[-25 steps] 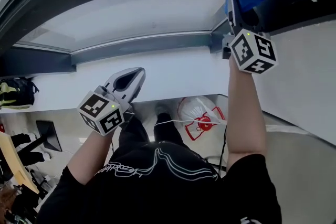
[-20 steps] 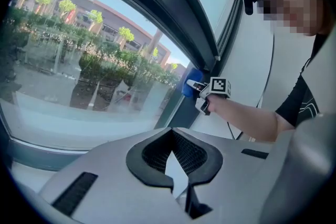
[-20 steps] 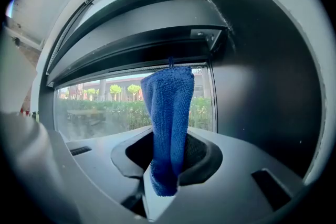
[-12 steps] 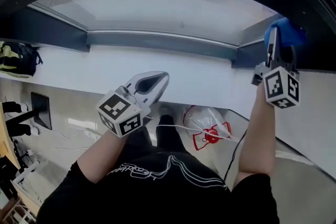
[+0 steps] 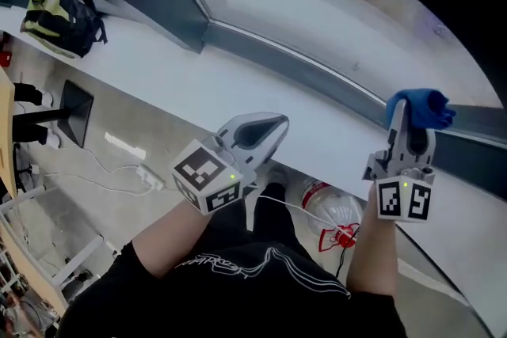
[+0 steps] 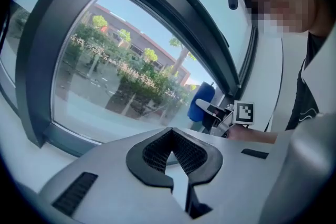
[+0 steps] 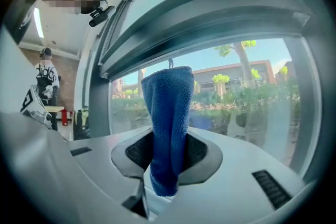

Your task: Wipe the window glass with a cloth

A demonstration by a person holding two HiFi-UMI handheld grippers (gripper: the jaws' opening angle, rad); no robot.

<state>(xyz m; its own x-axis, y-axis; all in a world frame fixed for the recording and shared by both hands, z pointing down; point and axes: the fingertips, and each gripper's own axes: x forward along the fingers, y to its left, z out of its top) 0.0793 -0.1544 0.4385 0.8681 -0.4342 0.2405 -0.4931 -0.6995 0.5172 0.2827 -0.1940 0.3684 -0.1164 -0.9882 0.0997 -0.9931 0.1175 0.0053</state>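
A blue cloth [image 7: 167,128] stands folded upright between the jaws of my right gripper [image 7: 166,162], which is shut on it. In the head view the blue cloth [image 5: 418,108] tops the right gripper [image 5: 408,123] and is held up close to the window glass [image 5: 333,4] above the dark frame [image 5: 317,83]. My left gripper [image 5: 257,131] hangs lower, over the white sill [image 5: 261,103], shut with nothing between its pads. The left gripper [image 6: 171,157] points at the glass [image 6: 105,76]; the cloth [image 6: 200,108] shows at its right.
A black and yellow backpack [image 5: 62,16] sits on the sill at the far left. Below the sill stand a white plastic bag with red print [image 5: 337,219], a power strip with cables [image 5: 146,174] and a dark monitor [image 5: 73,113].
The head view has swung, so the window now runs diagonally across the top. My right gripper with the cloth has come lower and nearer; the left gripper stays shut and empty.
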